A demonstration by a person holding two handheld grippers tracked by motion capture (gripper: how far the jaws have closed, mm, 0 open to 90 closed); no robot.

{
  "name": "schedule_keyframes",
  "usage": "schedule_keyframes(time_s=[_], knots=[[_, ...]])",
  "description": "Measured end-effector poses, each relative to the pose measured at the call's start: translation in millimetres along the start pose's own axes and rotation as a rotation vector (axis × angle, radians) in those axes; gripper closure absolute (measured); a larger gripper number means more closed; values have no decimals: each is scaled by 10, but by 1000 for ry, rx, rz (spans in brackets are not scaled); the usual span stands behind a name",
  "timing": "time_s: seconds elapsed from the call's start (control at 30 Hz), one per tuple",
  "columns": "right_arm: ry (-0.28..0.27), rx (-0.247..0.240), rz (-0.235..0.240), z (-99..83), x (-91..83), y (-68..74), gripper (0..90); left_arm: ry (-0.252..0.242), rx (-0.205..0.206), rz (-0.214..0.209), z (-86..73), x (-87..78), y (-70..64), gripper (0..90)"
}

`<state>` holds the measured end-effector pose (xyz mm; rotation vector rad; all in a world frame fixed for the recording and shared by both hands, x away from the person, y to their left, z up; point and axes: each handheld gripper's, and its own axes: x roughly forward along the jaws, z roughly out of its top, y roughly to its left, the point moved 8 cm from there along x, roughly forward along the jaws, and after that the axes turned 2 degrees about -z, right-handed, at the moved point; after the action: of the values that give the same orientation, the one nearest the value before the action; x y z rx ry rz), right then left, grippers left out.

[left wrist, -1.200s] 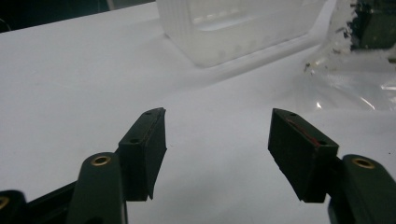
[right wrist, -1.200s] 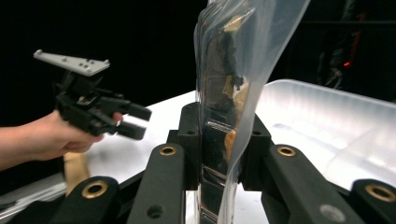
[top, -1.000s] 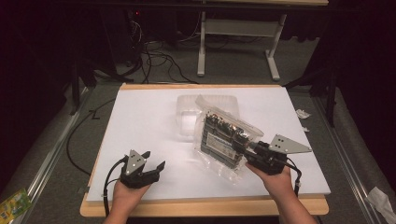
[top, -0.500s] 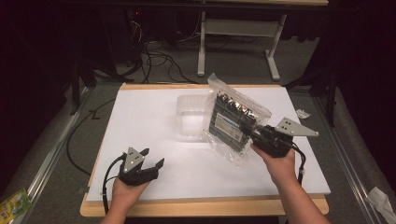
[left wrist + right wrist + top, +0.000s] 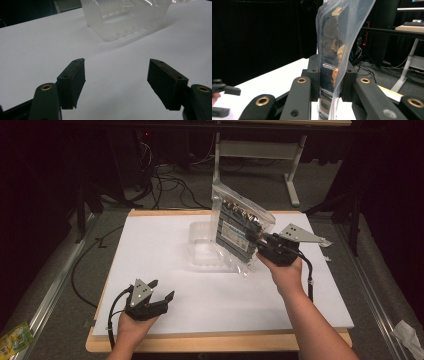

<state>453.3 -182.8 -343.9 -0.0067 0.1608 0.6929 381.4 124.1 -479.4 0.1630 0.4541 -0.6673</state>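
A clear plastic bag [image 5: 239,229] with a dark, labelled pack inside hangs lifted above the white table top, tilted up on edge. My right gripper [image 5: 260,243] is shut on the bag's edge; in the right gripper view both jaws pinch the bag [image 5: 332,62], which rises straight up between them. A clear plastic tray [image 5: 206,246] stands on the board just left of and behind the bag, seen close as the tray [image 5: 125,17] in the left gripper view. My left gripper [image 5: 161,290] rests low near the front left edge, open, with nothing between its jaws.
The white board [image 5: 165,245] lies on a wooden table [image 5: 200,344]. Cables [image 5: 165,175] and a desk frame [image 5: 295,185] sit on the dark floor behind. A rail [image 5: 55,280] runs along the left side, with a green packet [image 5: 14,338] on the floor.
My right gripper has raised the bag off the board and swung it from lying nearly flat to standing on edge, moving up and away. The left gripper has stayed put.
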Motion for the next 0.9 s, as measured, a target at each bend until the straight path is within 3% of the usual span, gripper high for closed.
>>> schedule_keyframes(time_s=[0.37,0.9], knots=[[12,-23,-12,72,445,-52,758,-10,-7,-6,3,-70,5,310],[38,-28,-19,78,804,-198,758,5,-2,-22,-8,-40,-1,310]])
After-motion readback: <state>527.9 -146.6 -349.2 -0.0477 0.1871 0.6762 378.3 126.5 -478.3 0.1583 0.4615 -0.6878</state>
